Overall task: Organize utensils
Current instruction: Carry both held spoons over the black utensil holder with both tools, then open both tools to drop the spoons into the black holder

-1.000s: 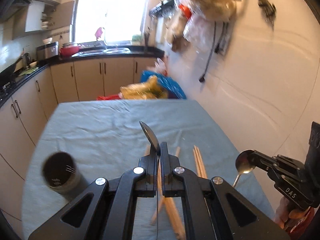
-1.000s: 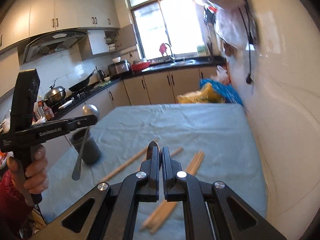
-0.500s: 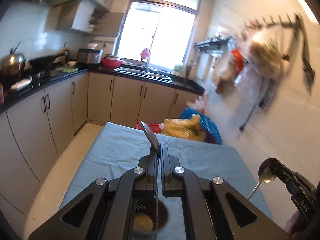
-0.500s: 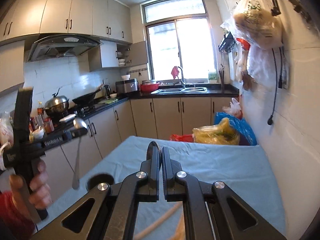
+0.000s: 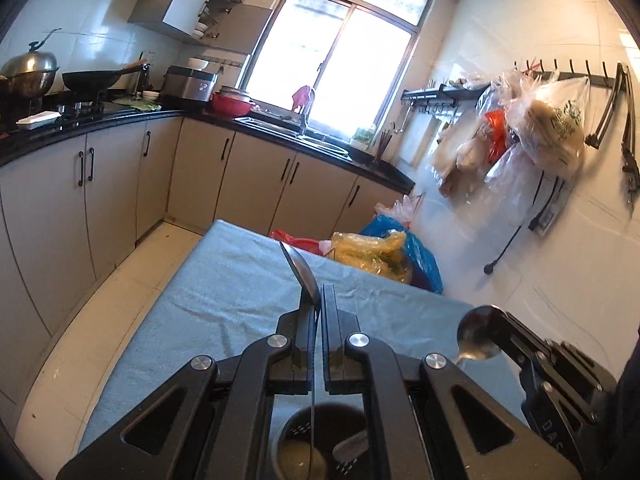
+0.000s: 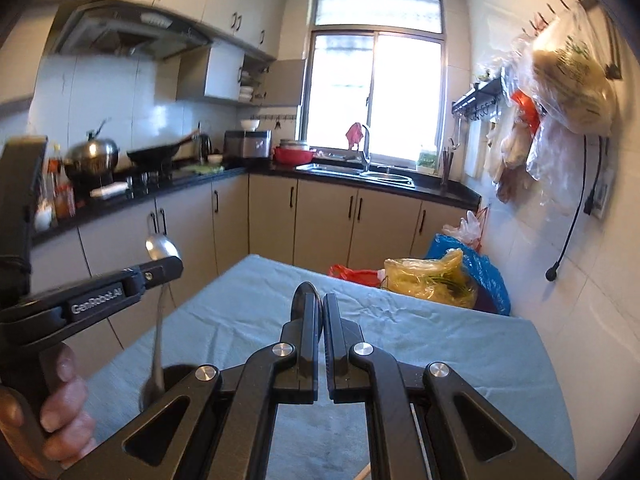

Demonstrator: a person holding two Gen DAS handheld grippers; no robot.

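Both grippers carry a spoon. The left gripper [image 5: 318, 312] is clamped on a metal spoon [image 5: 303, 276] just below its bowl, so the bowl stands up above the fingertips and the thin handle hangs straight down between the fingers into the dark utensil holder [image 5: 320, 440] directly beneath. The holder stands on the blue-clothed table [image 5: 224, 280], near its left edge at the near end; something pale lies at its bottom, and what looks like another utensil end leans inside it, though that is hard to make out.

The right gripper [image 6: 320, 312] is closed on a second spoon [image 6: 298, 300] — only the rim of its bowl shows above the left finger, and the handle is hidden behind the gripper body. In the left view this second spoon [image 5: 478, 338] sits to the right of the holder, not over it.

As for handling: the spoons look like thin stainless steel, so probably light, stiff and slick. Gripping at the neck leaves the long handle free to swing, and a smooth narrow shank could twist or slide between flat pads; a firm clamp is safe, since nothing here is fragile. With the handle already inside the rim, parting the fingers should let the first spoon fall in bowl-up. The holder looks light enough to tip if knocked sideways — best approached from above.
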